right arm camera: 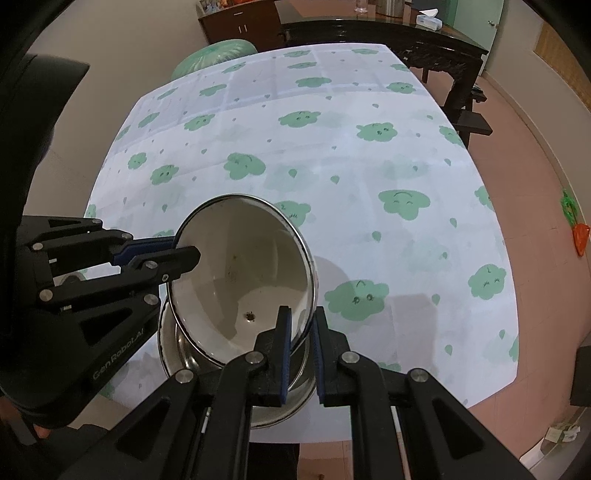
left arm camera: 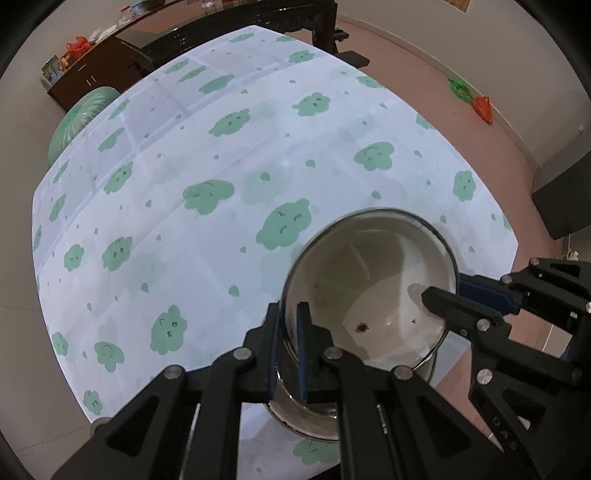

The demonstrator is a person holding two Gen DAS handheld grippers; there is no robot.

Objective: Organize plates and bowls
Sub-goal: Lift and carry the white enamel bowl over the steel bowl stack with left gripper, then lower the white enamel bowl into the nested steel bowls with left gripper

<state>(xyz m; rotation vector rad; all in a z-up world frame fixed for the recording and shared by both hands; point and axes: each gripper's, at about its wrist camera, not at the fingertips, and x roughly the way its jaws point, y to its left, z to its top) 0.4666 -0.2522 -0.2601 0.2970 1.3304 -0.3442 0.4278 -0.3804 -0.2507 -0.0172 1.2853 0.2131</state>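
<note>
Two grippers share one white bowl [left arm camera: 369,291] over the near edge of the table. The left gripper [left arm camera: 286,350] is clamped on the bowl's rim with one finger inside and one outside; the right gripper [right arm camera: 301,350] pinches the opposite side of the rim the same way, its blue pads [right arm camera: 285,354] straddling the wall. The bowl is tilted, its open mouth turned up and toward the person, its far rim higher than the near rim. It has a thin dark band round the lip and a few brown specks inside. Its lower edge dips into a steel bowl [right arm camera: 236,376] standing on the cloth directly beneath; whether the two touch I cannot tell.

Both bowls sit close to the near edge of the table, roughly midway along it. Beyond them the tablecloth [right arm camera: 332,155], pale with green cloud faces and small drops, lies flat and open all the way to the far edge, with free room to both sides as well.

Around the table the floor [right arm camera: 517,155] is reddish-brown tile. A dark carved wooden table [right arm camera: 424,40] stands past the far end, with a tissue box [right arm camera: 428,20] on it, and a brown cabinet [right arm camera: 240,20] sits against the wall. A green plastic bag [right arm camera: 218,53] bulges at the far left corner, and an orange and green carrot-shaped thing [right arm camera: 578,232] lies on the floor to the right.
</note>
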